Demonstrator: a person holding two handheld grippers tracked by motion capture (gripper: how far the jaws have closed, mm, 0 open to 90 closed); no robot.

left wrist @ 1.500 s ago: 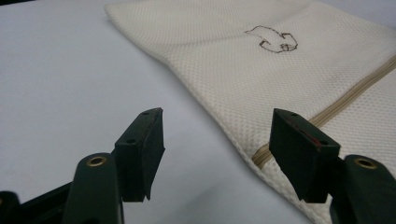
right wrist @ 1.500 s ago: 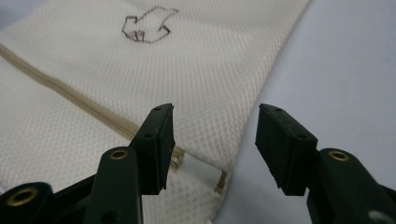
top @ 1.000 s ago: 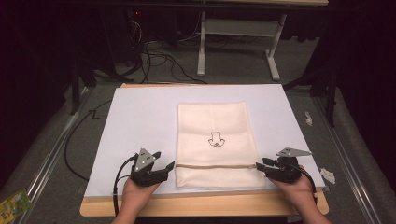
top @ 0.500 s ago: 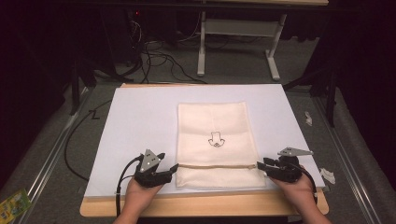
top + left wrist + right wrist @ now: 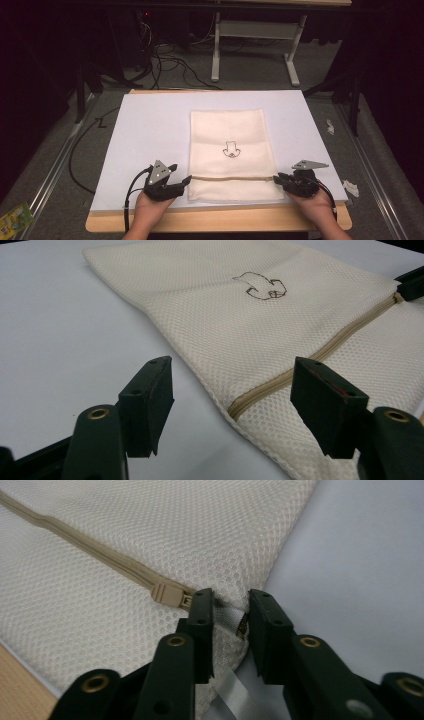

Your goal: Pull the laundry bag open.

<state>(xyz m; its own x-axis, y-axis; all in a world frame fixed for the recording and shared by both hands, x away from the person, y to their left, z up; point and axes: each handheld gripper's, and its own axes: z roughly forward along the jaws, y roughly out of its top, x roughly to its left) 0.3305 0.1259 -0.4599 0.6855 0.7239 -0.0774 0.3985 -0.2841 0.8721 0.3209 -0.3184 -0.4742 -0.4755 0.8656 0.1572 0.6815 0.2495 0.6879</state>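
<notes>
Bag: a cream mesh bag (image 5: 231,152) lies flat mid-tabletop, on the white sheet (image 5: 145,130), its long axis running 12 to 6 o'clock; a small dark emblem (image 5: 230,150) sits near its middle.
Zipper: a tan zipper (image 5: 232,177) crosses the bag near its 6 o'clock end; the slider (image 5: 168,595) sits at the 3 o'clock end, just ahead of the right jaws.
Left gripper: the left gripper (image 5: 232,405) is spread wide, low over the sheet at the bag's 9 o'clock edge, straddling the zipper's end; nothing between the jaws is gripped.
Right gripper: the right gripper (image 5: 230,622) is narrowed onto the bag's 3 o'clock edge, pinching mesh and a white tab beside the slider.
Hands: a hand holds each gripper from 6 o'clock.
</notes>
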